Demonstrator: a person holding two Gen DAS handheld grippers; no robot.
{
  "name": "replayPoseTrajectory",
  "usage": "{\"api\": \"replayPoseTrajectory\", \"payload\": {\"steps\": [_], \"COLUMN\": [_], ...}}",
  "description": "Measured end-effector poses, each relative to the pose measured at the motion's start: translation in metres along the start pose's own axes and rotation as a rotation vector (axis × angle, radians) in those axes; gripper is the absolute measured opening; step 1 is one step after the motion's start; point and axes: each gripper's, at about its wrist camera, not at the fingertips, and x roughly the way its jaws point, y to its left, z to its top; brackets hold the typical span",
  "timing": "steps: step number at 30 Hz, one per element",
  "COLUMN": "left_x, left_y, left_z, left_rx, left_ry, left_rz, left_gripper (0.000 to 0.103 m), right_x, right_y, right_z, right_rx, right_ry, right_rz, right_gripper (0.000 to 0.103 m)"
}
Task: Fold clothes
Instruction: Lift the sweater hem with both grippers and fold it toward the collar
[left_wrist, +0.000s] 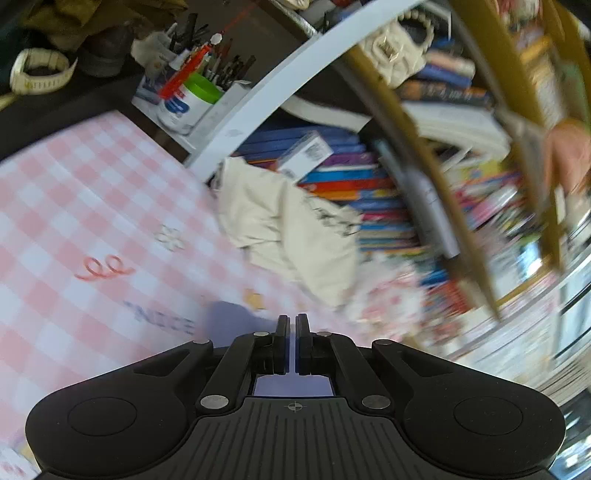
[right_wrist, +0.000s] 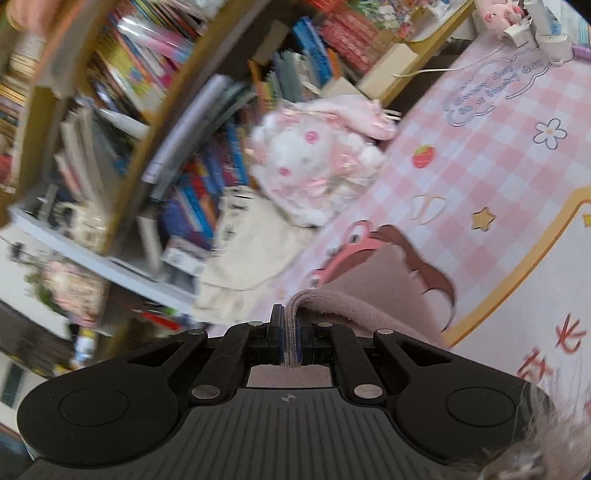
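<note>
My right gripper (right_wrist: 291, 314) is shut on a fold of a dusty-pink knit garment (right_wrist: 373, 291), which drapes from the jaws down onto the pink checked table mat (right_wrist: 480, 155) to the right. My left gripper (left_wrist: 291, 325) is shut, with only a thin slit between its jaws and nothing in them, above the same checked mat (left_wrist: 92, 206). A crumpled cream cloth (left_wrist: 291, 225) lies at the mat's far edge, ahead of the left gripper; it also shows in the right wrist view (right_wrist: 243, 254). Both views are blurred by motion.
Shelves crammed with books (left_wrist: 351, 177) stand behind the mat. A pen holder (left_wrist: 192, 92) and a white watch (left_wrist: 37, 70) sit at the back left. A fluffy pink-and-white plush (right_wrist: 314, 162) rests at the mat's edge. A fuzzy grey cuff (right_wrist: 532, 446) shows at lower right.
</note>
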Motion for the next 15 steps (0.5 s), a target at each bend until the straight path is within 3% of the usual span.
{"api": "replayPoseTrajectory", "payload": {"steps": [5,9,12,15], "left_x": [0.013,0.025,0.031,0.038], "left_y": [-0.004,-0.014,-0.022,-0.029], "left_z": [-0.011,-0.022,-0.028,-0.031], "left_rx": [0.141,0.253,0.342,0.402], "left_ry": [0.065,0.120,0.137,0.145], "left_rz": [0.101,0.170,0.210,0.230], "left_gripper": [0.004,0.027,0.040,0.049], "right_x": [0.035,0.051,0.045,0.038], "right_y": [-0.024,-0.037,-0.028,-0.013], "right_z": [0.006,0.010,0.010,0.006], "right_rx": [0.008,-0.004,-0.129,-0.333], "right_ry": [0.020,0.049,0.005,-0.012], "right_rz": [-0.105,-0.211,-0.253,-0.307], "right_gripper": [0.008,0.018,0.042,0.047]}}
